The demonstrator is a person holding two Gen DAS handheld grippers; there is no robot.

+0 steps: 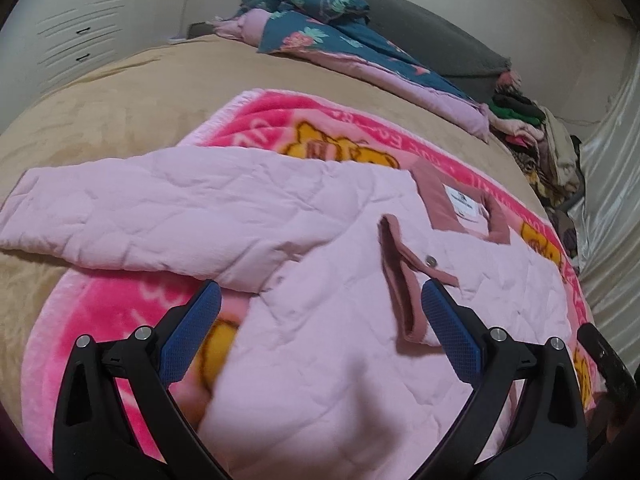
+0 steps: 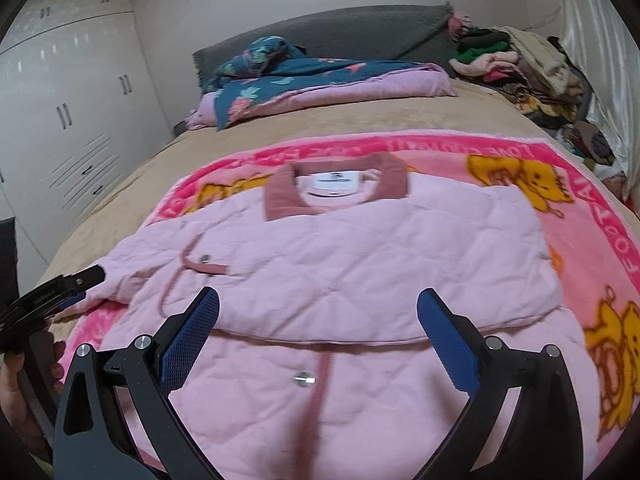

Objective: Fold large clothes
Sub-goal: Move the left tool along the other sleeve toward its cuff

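jacket [image 2: 340, 264]: pink quilted, spread on the cartoon blanket [image 2: 580, 248]
left gripper [image 1: 320, 312]: jaws wide apart, empty
right gripper [image 2: 318, 316]: same, gaping
far edge of bed [image 2: 120, 200]: floral quilt [image 2: 304, 80], clothes pile [image 2: 520, 68]

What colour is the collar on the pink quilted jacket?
Dusty rose collar, darker than the pale pink quilted jacket; clearest in the right wrist view.

A home bedroom: wide bed [image 2: 132, 196] under a tan cover, grey headboard [image 2: 340, 36], folded floral quilt [image 2: 320, 80], white built-in wardrobes [image 2: 64, 120], heaped clothes [image 2: 520, 64] beside a pale curtain [image 2: 600, 40], pink cartoon blanket [image 2: 580, 216] spread out.
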